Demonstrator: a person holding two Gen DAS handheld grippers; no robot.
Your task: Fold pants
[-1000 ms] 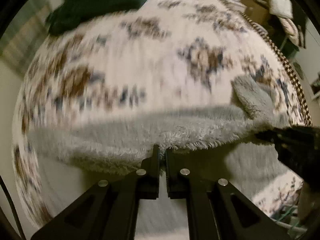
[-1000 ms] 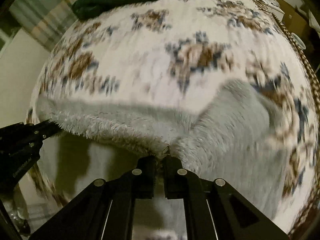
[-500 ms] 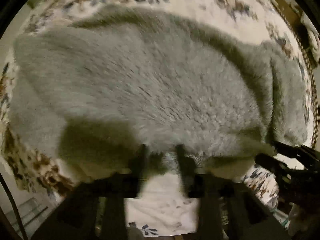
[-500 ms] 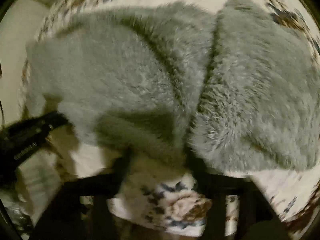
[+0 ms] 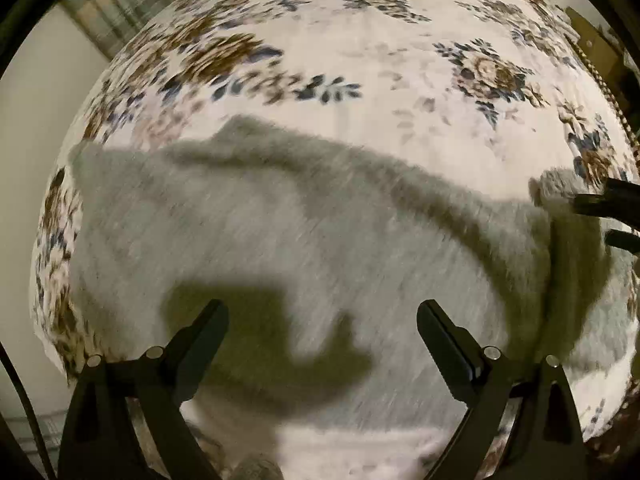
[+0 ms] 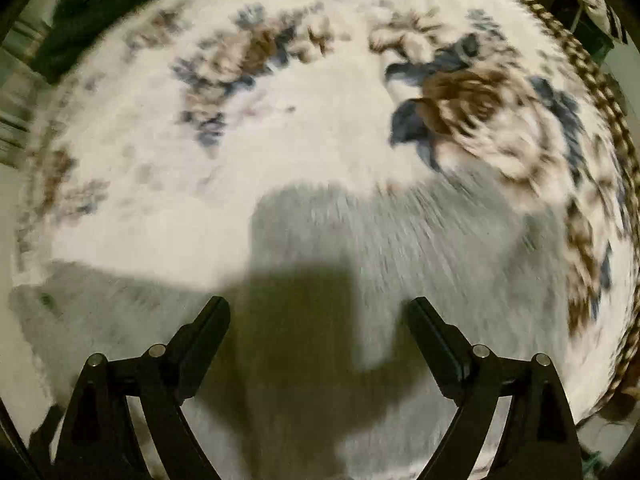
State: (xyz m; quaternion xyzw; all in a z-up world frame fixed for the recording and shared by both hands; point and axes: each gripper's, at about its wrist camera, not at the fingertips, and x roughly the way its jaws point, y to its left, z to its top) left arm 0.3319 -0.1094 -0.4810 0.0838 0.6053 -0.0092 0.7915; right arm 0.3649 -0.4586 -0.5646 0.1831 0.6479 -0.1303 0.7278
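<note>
Both claws spread wide and empty above the fleece pants.

The left gripper and right gripper each hang with fingers apart, holding nothing, over the grey fuzzy pants lying flat on the floral bedspread. The fabric looks thick, soft and light, likely to sag and slump once lifted, though its plush pile should grip well. A sound hold would be at a hem or outer edge, pinching both layers together. Motion blur hides the seams.
</note>
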